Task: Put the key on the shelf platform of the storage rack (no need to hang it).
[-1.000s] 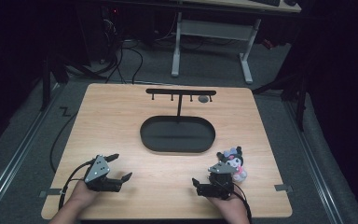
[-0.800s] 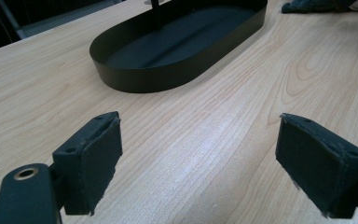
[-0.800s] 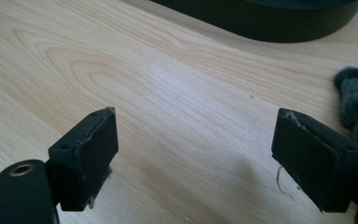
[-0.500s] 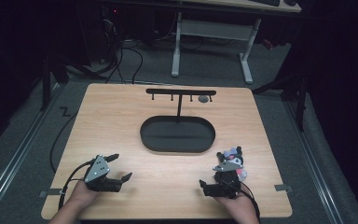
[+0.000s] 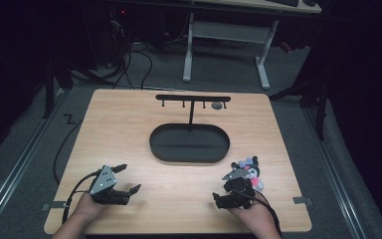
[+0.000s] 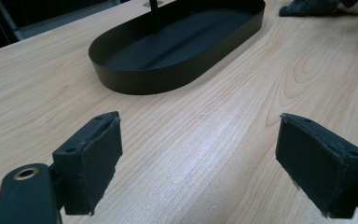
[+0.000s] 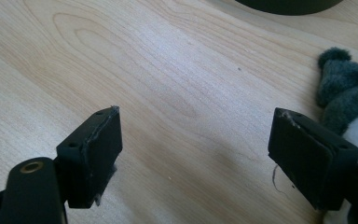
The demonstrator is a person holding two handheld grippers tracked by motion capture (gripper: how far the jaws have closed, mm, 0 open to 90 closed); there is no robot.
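From above, your right gripper [image 5: 229, 191] sits near the table's [image 5: 129, 129] front edge just beside the plush toy [image 5: 248, 167], and your left gripper [image 5: 124, 179] rests well apart from it, jaws wide, holding nothing. Along your left gripper [image 6: 198, 158], bare wood lies between the jaws, with the black oval tray [image 6: 177, 46] beyond. Along your right gripper [image 7: 196, 158], the jaws have just been closing a little yet stand wide with nothing between them; the toy [image 7: 349, 102] lies just outside one jaw.
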